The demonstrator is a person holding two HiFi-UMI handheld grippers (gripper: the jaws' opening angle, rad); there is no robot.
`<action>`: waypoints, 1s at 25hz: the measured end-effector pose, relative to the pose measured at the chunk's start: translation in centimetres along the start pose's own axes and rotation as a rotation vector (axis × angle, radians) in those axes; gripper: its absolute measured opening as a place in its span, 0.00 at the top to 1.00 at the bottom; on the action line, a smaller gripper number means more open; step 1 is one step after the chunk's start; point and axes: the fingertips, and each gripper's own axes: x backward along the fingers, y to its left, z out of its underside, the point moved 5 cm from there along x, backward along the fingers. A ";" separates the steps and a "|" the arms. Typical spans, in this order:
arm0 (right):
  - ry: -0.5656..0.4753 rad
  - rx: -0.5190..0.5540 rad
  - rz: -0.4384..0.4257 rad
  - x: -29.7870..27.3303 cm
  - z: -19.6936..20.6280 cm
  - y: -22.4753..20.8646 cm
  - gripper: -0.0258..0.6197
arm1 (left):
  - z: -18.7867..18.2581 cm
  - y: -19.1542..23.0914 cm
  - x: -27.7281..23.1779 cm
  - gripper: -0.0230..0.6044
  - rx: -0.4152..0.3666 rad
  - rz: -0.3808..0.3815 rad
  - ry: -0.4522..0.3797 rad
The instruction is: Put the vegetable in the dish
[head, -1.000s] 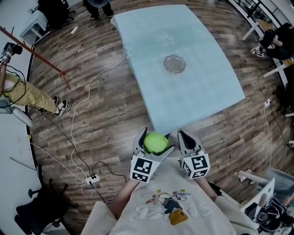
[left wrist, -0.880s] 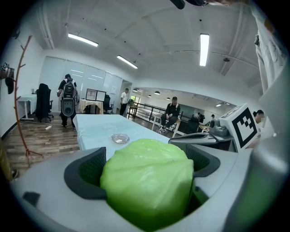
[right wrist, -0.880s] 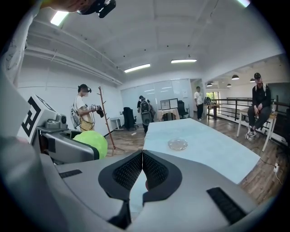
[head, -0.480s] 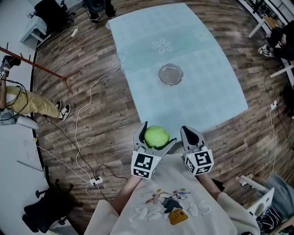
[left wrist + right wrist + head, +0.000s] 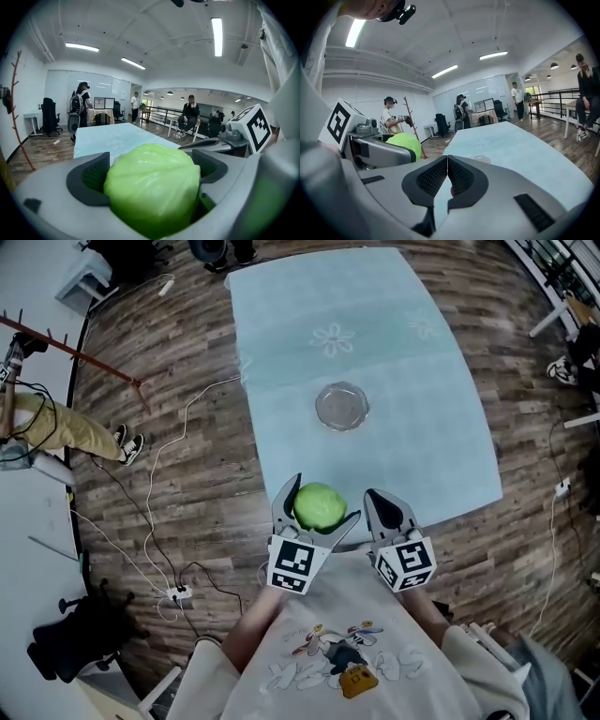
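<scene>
A round green cabbage (image 5: pixel 319 506) sits between the jaws of my left gripper (image 5: pixel 314 509), which is shut on it, just short of the table's near edge. The same cabbage (image 5: pixel 152 187) fills the left gripper view, and the cabbage (image 5: pixel 405 143) shows at the left of the right gripper view. My right gripper (image 5: pixel 386 510) hangs beside it, shut and holding nothing; its jaws meet at the tips (image 5: pixel 447 159). A small clear glass dish (image 5: pixel 341 406) lies in the middle of the table (image 5: pixel 412 381), well ahead of both grippers. The dish (image 5: pixel 480 159) looks faint in the right gripper view.
The table carries a pale blue cloth with flower prints. White cables (image 5: pixel 187 442) trail over the wood floor to the left, ending at a power strip (image 5: pixel 176 593). A person's legs (image 5: pixel 66 423) show at far left, a coat stand (image 5: pixel 70 345) beyond. People stand and sit in the background.
The view has moved toward the table, so its near edge now lies just ahead of the grippers. The cabbage stays held in the left gripper; the right stays shut.
</scene>
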 end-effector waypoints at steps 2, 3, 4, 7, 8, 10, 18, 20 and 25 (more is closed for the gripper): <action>0.005 0.001 -0.020 -0.5 0.1 -1.2 0.93 | -0.3 -0.1 -1.1 0.08 0.002 -0.023 0.003; 0.008 0.002 -0.028 -0.9 -0.1 -1.7 0.93 | -0.5 -0.1 -1.5 0.08 0.002 -0.036 0.004; 0.011 0.005 -0.037 -1.2 -0.2 -2.1 0.93 | -0.7 0.0 -1.9 0.08 0.001 -0.048 0.008; 0.020 0.024 -0.054 -1.8 -0.6 -3.0 0.93 | -0.7 0.1 -3.0 0.08 0.005 -0.069 0.025; 0.023 0.026 -0.062 -2.1 -0.6 -3.3 0.93 | -0.7 0.3 -3.5 0.08 0.005 -0.077 0.030; 0.032 0.013 -0.089 -3.2 -0.5 -3.8 0.93 | -0.7 1.1 -4.6 0.08 0.000 -0.092 0.039; 0.046 -0.008 -0.056 -6.3 -0.3 -5.7 0.93 | -0.8 4.5 -8.6 0.08 0.004 -0.100 0.037; 0.030 -0.034 -0.048 -7.2 -0.6 -6.2 0.93 | -0.8 5.7 -10.0 0.08 0.006 -0.099 0.035; 0.044 -0.024 -0.019 -9.7 0.2 -7.2 0.93 | 0.4 7.7 -12.9 0.08 0.029 -0.092 0.040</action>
